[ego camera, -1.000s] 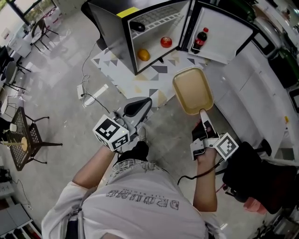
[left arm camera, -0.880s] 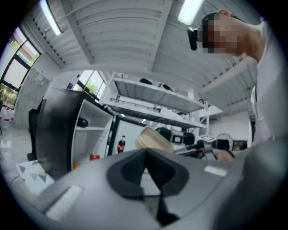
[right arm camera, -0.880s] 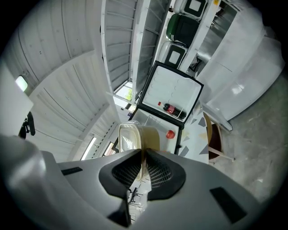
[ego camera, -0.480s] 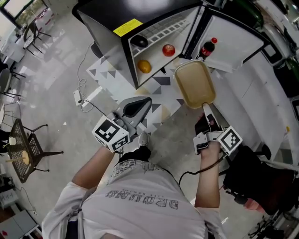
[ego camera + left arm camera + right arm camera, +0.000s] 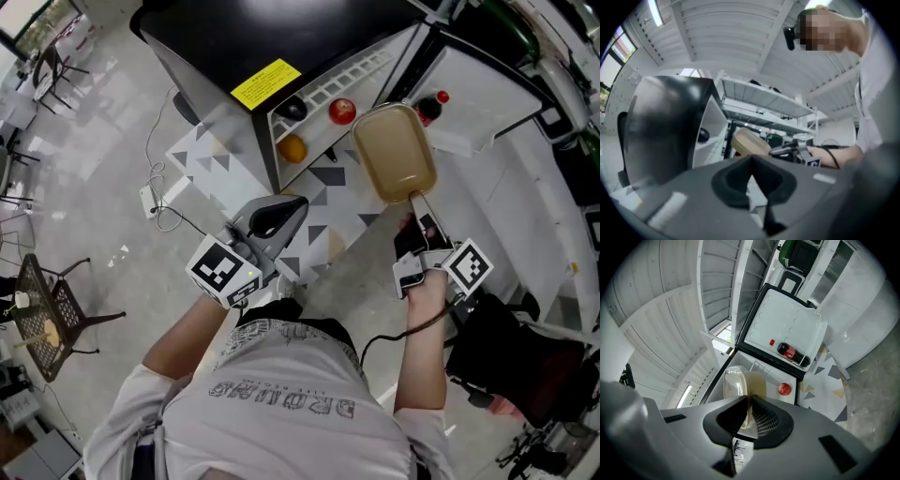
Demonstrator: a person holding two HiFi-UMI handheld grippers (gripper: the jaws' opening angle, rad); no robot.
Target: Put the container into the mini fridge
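The black mini fridge point(image 5: 281, 37) stands on the floor with its door point(image 5: 487, 84) swung open to the right. My right gripper point(image 5: 416, 199) is shut on the near rim of a tan container point(image 5: 394, 155) with a clear lid. It holds the container flat at the mouth of the fridge. In the right gripper view the container point(image 5: 740, 383) sticks out past the jaws of the right gripper point(image 5: 750, 404) toward the fridge interior. My left gripper point(image 5: 296, 203) hangs lower left of the fridge, shut and holding nothing. The left gripper view also shows the container point(image 5: 749, 142).
Inside the fridge lie a red apple point(image 5: 342, 112), an orange point(image 5: 292, 148) and a dark object point(image 5: 292, 110). A cola bottle point(image 5: 429, 106) sits in the door shelf. A patterned mat point(image 5: 244, 178) lies under the fridge and a cable point(image 5: 159, 202) trails left. White cabinets stand on the right.
My right gripper has carried the container forward, from over the mat up to the fridge opening. The left gripper has stayed about where it was.
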